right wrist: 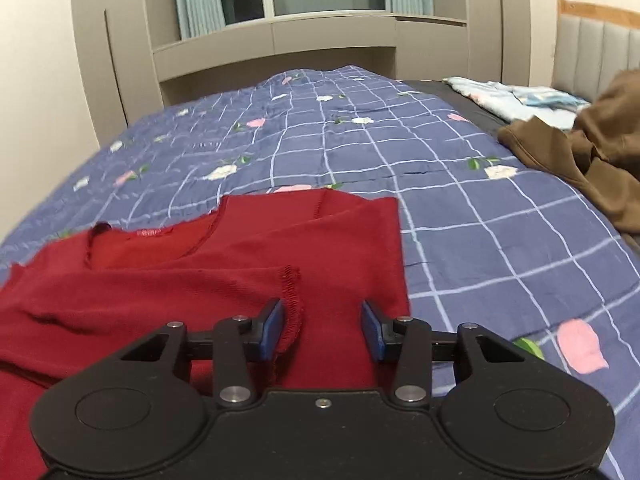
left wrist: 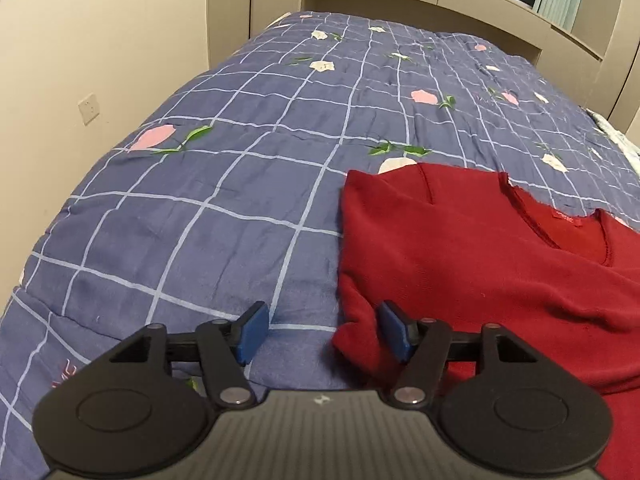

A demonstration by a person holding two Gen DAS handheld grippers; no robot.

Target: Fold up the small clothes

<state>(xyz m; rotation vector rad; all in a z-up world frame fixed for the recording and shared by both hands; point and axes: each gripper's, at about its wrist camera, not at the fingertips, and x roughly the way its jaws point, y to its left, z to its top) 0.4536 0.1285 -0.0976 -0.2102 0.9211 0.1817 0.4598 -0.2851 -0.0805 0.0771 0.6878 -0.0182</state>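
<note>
blue checked quilt (left wrist: 200,208), red sweater (left wrist: 460,248) edges between open jaws

A bed (right wrist: 460,208) carries everything, spread with a blue quilt (left wrist: 200,208) checked in pale lines and dotted with pink and white flowers. In the right wrist view a red sweater (right wrist: 240,256) lies flat on the quilt at about 8 o'clock, neckline and label showing, one sleeve folded across its body. At 2 o'clock a rumpled brown garment (right wrist: 592,160) rests on the quilt's edge, and just beyond it, toward 1 o'clock, lies a folded pale blue cloth (right wrist: 516,100).
</note>
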